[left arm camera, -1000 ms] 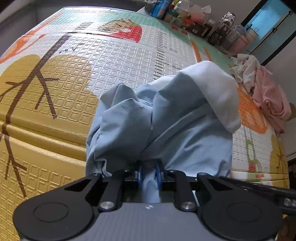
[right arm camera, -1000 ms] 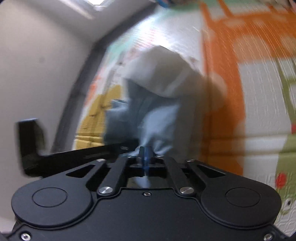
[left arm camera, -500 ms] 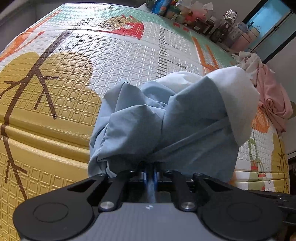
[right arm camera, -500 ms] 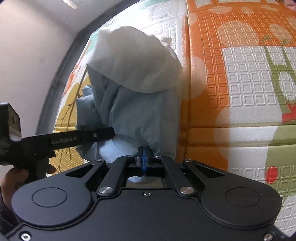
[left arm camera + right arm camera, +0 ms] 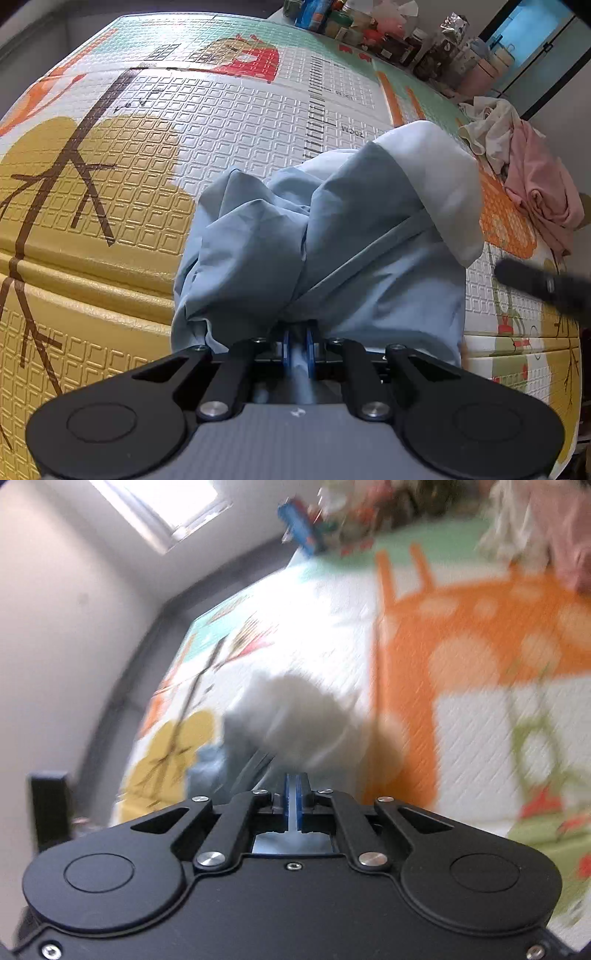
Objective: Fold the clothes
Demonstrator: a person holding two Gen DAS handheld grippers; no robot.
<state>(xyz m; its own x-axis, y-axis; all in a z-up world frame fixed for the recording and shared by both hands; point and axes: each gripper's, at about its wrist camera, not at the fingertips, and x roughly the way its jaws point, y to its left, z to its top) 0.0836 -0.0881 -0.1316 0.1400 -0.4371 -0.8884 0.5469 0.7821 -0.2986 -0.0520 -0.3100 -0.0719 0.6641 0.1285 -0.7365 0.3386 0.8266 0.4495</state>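
Both hand-held grippers, left (image 5: pixel 298 345) and right (image 5: pixel 294 801), staying clamped on crumpled light-blue cotton garment (image 5: pixel 332 236); right now lifting it, opening it for folding.

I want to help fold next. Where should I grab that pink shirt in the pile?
Probably take the pink shirt by its loose lower folds, coming from the open play mat side. It drapes crumpled over the cream cloth, with jars crowding the far side.

Black gripper bodies; silver screws; blue fingers (image 5: pixel 309 345).
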